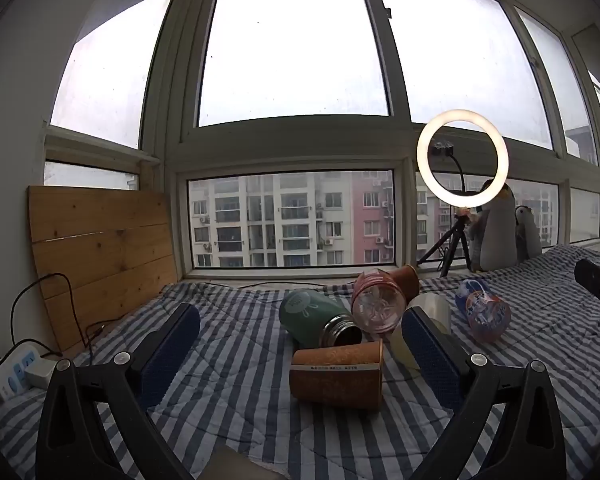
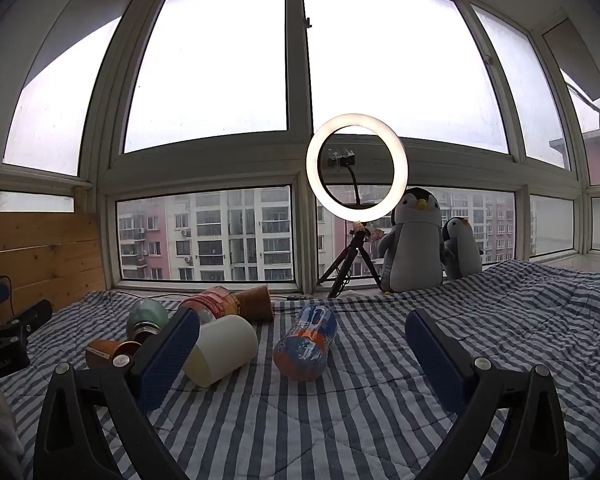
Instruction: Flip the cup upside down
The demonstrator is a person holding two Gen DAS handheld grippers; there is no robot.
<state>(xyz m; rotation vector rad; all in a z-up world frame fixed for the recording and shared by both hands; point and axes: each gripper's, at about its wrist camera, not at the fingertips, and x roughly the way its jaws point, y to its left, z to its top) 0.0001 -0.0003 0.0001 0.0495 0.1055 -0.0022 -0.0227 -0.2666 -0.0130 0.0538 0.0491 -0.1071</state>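
While cups lie toppled, both fingers spread wide, empty.

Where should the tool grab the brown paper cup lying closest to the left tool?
Probably around the middle of the brown paper cup, pads on its curved sides. It lies on its side on the striped blanket, right in front of the open left tool, so come straight from the front; the green flask crowds it behind.
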